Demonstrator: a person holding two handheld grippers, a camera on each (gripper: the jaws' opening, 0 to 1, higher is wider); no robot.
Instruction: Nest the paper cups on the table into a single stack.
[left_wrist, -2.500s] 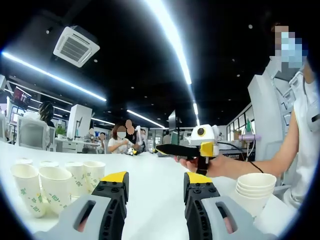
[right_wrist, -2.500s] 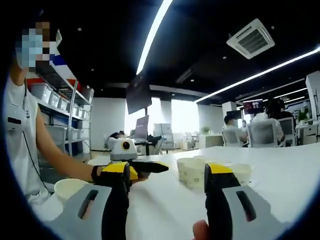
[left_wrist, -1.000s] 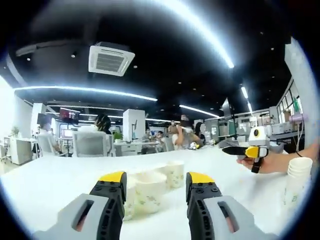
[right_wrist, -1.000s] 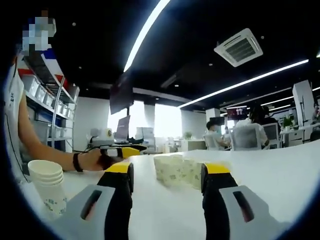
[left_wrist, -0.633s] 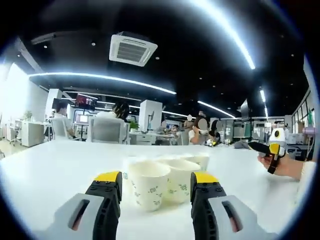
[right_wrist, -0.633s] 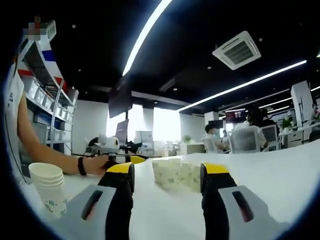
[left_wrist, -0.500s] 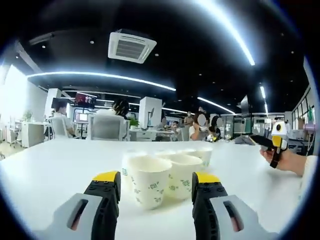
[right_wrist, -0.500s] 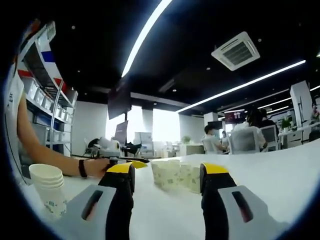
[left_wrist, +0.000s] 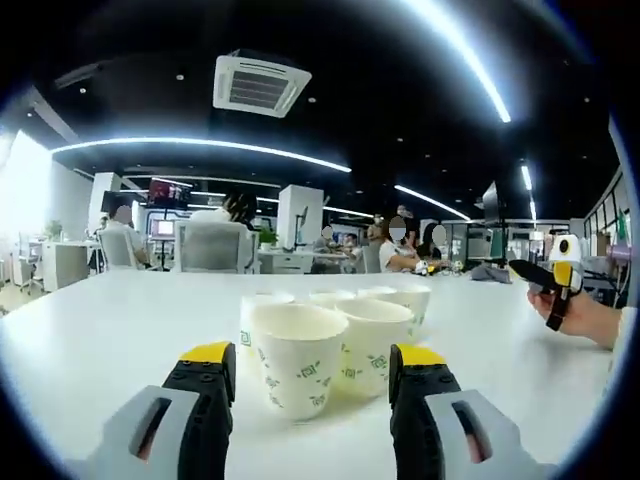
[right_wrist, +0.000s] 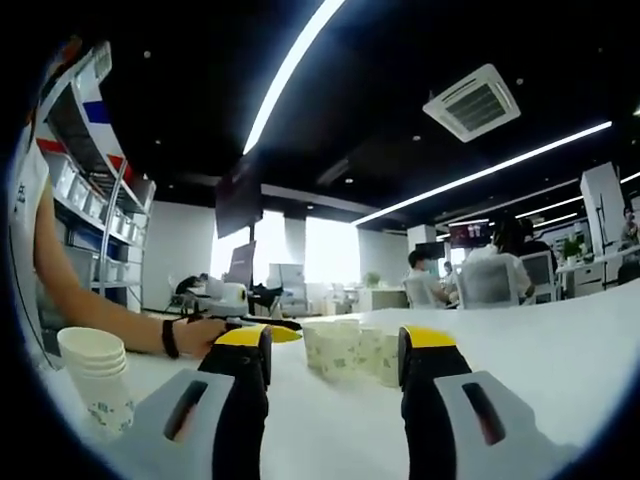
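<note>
Several loose white paper cups with green print stand bunched on the white table (left_wrist: 90, 340). The nearest cup (left_wrist: 297, 362) is straight ahead of my left gripper (left_wrist: 313, 356), whose jaws stand open on either side of it and short of it. A second cup (left_wrist: 373, 343) sits just right of it, with others behind. My right gripper (right_wrist: 335, 340) is open and empty, facing the same bunch of cups (right_wrist: 345, 350) from farther off. A nested stack of cups (right_wrist: 95, 375) stands at the left near the table edge. The right gripper (left_wrist: 560, 278) also appears at the far right, in a hand.
The person's forearm with a dark wristband (right_wrist: 170, 337) reaches across, holding the left gripper (right_wrist: 245, 322). A shelving rack (right_wrist: 110, 240) stands behind the person. Seated people, chairs and desks (left_wrist: 215, 255) lie beyond the table's far edge.
The left gripper swung left from the stack side toward the loose cups and moved closer, so they now loom larger between its jaws. The right gripper has barely moved over the last second.
</note>
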